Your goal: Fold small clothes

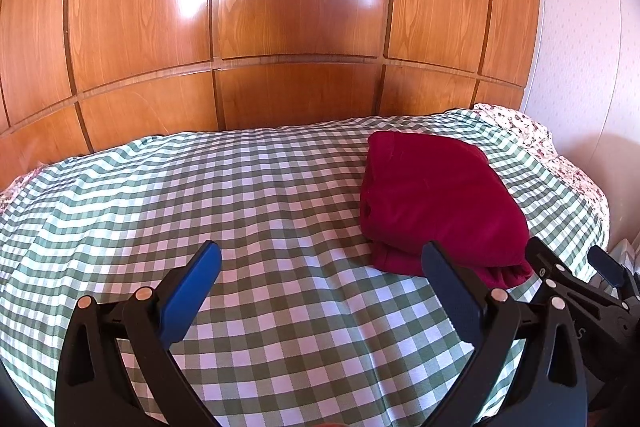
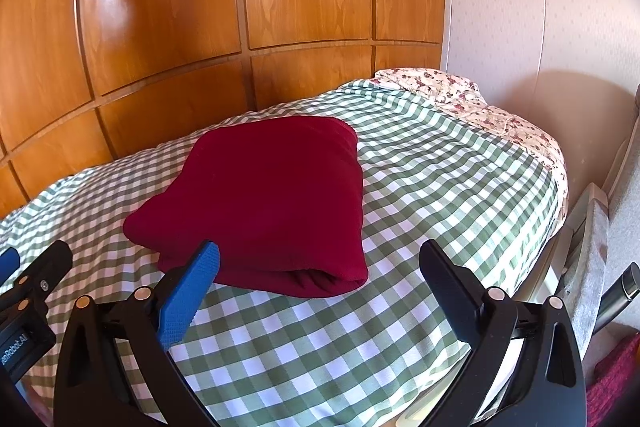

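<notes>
A dark red garment [image 1: 432,199] lies folded in a thick stack on the green checked bedcover [image 1: 240,211], right of centre in the left wrist view and in the middle of the right wrist view [image 2: 272,199]. My left gripper [image 1: 320,267] is open and empty, hovering left of the stack's near corner. My right gripper [image 2: 320,267] is open and empty just in front of the stack's near edge; it also shows at the right edge of the left wrist view [image 1: 572,267].
A glossy wooden panelled wall [image 1: 280,27] runs along the far side of the bed. A floral sheet [image 2: 500,115] shows at the bed's right end by a pale wall [image 2: 540,7]. Grey furniture [image 2: 592,247] stands beside the bed's right edge.
</notes>
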Motion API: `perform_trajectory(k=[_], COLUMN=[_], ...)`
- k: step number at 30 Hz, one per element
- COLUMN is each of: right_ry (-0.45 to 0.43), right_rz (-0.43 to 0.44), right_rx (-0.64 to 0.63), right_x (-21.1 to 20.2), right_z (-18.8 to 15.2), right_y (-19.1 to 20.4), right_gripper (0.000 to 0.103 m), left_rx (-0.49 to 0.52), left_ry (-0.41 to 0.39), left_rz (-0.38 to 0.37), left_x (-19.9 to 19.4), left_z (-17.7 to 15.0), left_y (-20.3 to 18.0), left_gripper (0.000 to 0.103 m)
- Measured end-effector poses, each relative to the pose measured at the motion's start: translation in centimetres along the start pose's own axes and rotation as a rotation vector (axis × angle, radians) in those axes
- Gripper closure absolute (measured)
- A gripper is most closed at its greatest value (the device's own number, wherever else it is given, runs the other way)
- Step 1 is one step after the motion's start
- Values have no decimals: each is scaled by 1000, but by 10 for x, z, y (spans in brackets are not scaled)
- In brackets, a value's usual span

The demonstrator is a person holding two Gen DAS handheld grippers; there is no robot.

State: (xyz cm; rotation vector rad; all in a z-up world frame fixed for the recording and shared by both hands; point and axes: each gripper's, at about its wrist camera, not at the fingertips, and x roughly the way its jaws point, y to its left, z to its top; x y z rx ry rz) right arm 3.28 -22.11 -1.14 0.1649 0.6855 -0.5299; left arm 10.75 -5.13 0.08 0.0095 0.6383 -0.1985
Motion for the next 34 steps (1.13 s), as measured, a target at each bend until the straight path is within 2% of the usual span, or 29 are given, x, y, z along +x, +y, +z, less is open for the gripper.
perform_trajectory(k=[21, 28, 34], right_ry=[14, 25, 27], right_rz=[9, 11, 7], right_rx=[-1, -3, 7], right_x=[5, 9, 11], right_z=[-1, -3, -3], right_y=[0, 0, -2], right_gripper=[4, 4, 4], left_rx=[-9, -19, -29], left_ry=[-11, 42, 49], left_rz=[2, -8, 13], left_x=[0, 11, 14], left_z=[1, -2, -7], left_y=[2, 3, 6], left_gripper=[3, 3, 3])
